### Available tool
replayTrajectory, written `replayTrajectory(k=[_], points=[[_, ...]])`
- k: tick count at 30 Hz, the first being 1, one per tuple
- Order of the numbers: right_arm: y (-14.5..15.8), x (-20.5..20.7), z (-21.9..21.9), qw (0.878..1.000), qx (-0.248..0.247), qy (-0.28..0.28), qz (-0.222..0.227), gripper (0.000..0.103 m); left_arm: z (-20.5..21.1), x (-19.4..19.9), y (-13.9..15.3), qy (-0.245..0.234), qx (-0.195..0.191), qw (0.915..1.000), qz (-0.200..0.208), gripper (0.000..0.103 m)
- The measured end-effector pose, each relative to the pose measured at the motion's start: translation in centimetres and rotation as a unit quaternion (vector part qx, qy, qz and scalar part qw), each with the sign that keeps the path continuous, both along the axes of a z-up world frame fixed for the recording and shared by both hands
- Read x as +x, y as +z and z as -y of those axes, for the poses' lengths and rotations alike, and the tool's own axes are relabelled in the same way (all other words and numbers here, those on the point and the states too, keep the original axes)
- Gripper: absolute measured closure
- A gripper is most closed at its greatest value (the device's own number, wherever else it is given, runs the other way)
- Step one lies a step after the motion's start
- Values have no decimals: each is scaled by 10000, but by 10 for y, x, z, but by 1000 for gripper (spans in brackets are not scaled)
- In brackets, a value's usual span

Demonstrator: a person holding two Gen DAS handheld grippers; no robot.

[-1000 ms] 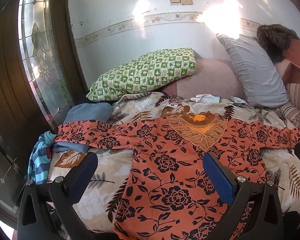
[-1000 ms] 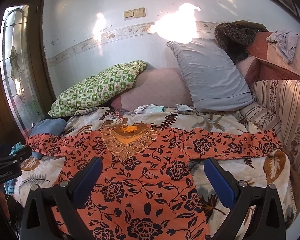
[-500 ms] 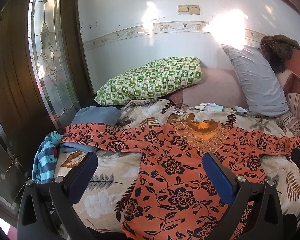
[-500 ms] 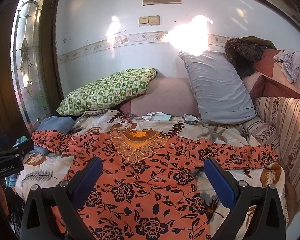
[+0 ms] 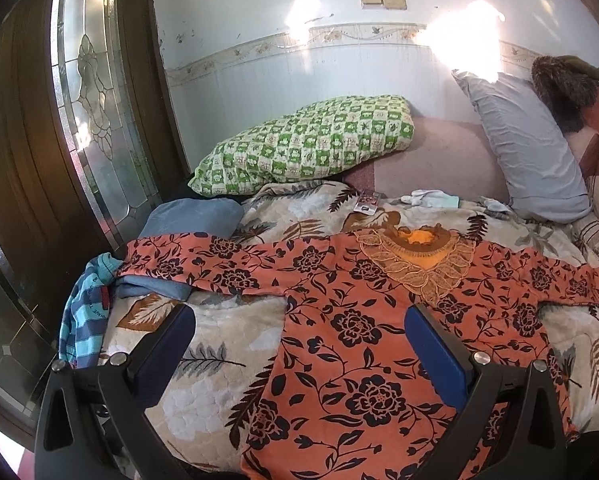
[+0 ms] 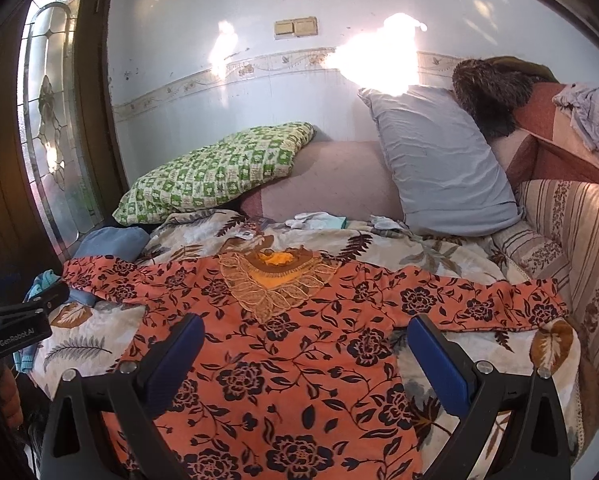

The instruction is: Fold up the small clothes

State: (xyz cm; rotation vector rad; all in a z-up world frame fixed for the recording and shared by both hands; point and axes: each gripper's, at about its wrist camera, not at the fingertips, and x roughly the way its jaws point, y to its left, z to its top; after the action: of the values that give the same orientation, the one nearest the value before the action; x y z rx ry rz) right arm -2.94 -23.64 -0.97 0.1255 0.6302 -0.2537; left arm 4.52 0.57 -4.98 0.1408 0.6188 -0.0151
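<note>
Because the bed point(image 5: 227, 344) is soft under its leaf-print blanket, we judge a pinch could lift blanket along with cloth. On it, an orange floral top point(image 5: 363, 332) lies flat, sleeves outstretched. Its left sleeve point(image 5: 203, 260) rests over a blue folded cloth point(image 5: 155, 286), which could drag along. Our left tongs point(image 5: 299, 344) and right tongs point(image 6: 305, 350) hover spread wide, holding nothing.

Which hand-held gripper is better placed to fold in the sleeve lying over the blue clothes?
Left. The left hand-held gripper hangs open nearer that sleeve of the orange floral top; the right hand-held gripper faces the opposite sleeve.
</note>
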Motion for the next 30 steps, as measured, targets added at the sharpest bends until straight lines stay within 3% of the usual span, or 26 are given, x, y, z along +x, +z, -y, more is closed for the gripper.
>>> replayTrajectory(k=[4, 8, 11, 14, 17, 22, 27, 30], points=[[-37, 8, 116, 9924, 696, -953, -350, 0, 18, 40, -34, -105, -128, 9993, -330, 0], [-84, 7, 249, 9684, 1645, -1823, -438, 1, 57, 95, -71, -330, -536, 9948, -800, 0], [-123, 4, 330, 9390, 2581, -2250, -329, 14, 92, 133, -103, -516, -784, 9890, -1142, 0], [-158, -4, 388, 9036, 3349, -2670, 38, 33, 120, 159, -130, -616, -862, 9857, -1306, 0], [-183, -21, 425, 8653, 3899, -3123, 406, 44, 136, 166, -146, -690, -705, 9866, -1299, 0], [-198, -61, 448, 8280, 4277, -3474, 1040, 44, 141, 166, -152, -777, -215, 9932, -844, 0], [-206, -56, 466, 8196, 4238, -3769, 810, 46, 140, 175, -162, -809, -378, 9905, -1046, 0], [-205, -48, 476, 8154, 4152, -3892, 1064, 46, 141, 181, -174, -849, -375, 9864, -1360, 0]])
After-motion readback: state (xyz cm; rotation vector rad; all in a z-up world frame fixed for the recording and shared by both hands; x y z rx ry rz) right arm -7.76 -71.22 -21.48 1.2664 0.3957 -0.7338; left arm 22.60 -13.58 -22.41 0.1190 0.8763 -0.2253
